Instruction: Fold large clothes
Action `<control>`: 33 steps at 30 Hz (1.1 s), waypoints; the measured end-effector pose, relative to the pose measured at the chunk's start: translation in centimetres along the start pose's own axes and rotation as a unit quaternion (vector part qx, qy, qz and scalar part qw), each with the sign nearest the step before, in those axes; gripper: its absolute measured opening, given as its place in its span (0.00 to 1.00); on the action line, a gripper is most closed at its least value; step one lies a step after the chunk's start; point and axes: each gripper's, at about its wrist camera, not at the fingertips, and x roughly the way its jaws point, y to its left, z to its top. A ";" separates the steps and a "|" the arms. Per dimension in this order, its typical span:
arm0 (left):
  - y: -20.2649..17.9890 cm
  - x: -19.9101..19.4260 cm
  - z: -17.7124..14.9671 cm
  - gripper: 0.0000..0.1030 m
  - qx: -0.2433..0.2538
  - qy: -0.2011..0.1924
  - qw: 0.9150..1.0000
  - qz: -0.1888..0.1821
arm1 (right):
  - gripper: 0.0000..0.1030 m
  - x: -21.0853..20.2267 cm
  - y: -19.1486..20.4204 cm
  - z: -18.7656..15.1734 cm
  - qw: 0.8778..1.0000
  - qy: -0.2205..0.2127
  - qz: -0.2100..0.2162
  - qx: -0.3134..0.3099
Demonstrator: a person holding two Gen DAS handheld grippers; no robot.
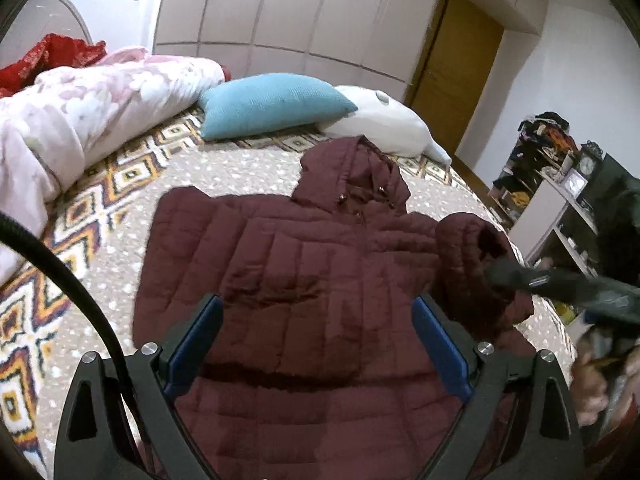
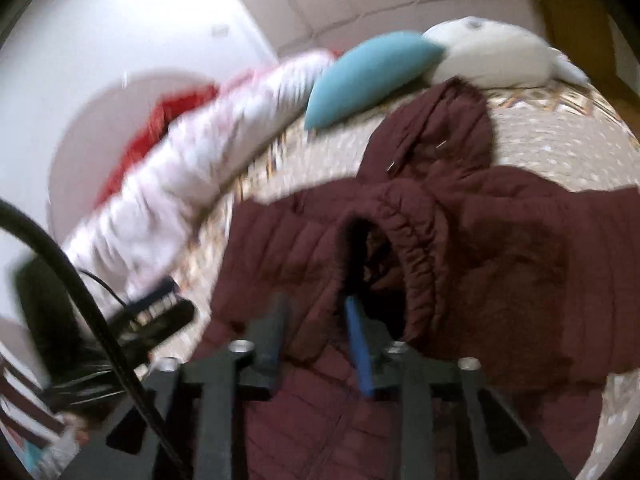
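A maroon quilted hooded jacket (image 1: 312, 264) lies flat on the patterned bedspread (image 1: 120, 184), hood toward the pillows. My left gripper (image 1: 316, 312) is open above the jacket's lower body and holds nothing. My right gripper (image 1: 500, 272) is shut on the cuff of the jacket's right sleeve (image 1: 476, 248) and holds it raised over the jacket's right side. In the blurred right wrist view the right gripper (image 2: 320, 304) pinches the sleeve cuff (image 2: 384, 220), with the jacket's body (image 2: 520, 260) spread beyond it.
A teal pillow (image 1: 272, 104) and a white pillow (image 1: 384, 120) lie beyond the hood. A pink floral duvet (image 1: 88, 112) and a red cloth (image 1: 52, 56) are heaped at the left. Cluttered shelves (image 1: 560, 192) stand past the bed's right edge. A wardrobe (image 1: 300, 12) lines the back wall.
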 end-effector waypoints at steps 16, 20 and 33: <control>-6.9 8.2 -0.6 0.94 -0.005 0.055 0.998 -0.014 | 0.62 -9.9 -6.0 -3.3 0.996 -0.065 -0.038 0.039; -5.9 11.8 -0.6 0.94 -0.051 0.105 0.993 -0.032 | 0.62 -10.9 -8.1 -4.9 0.995 -0.065 -0.060 0.047; -6.0 7.8 3.4 0.21 -0.022 0.095 0.994 -0.047 | 0.62 -11.2 -10.1 -5.8 0.994 -0.064 -0.022 0.090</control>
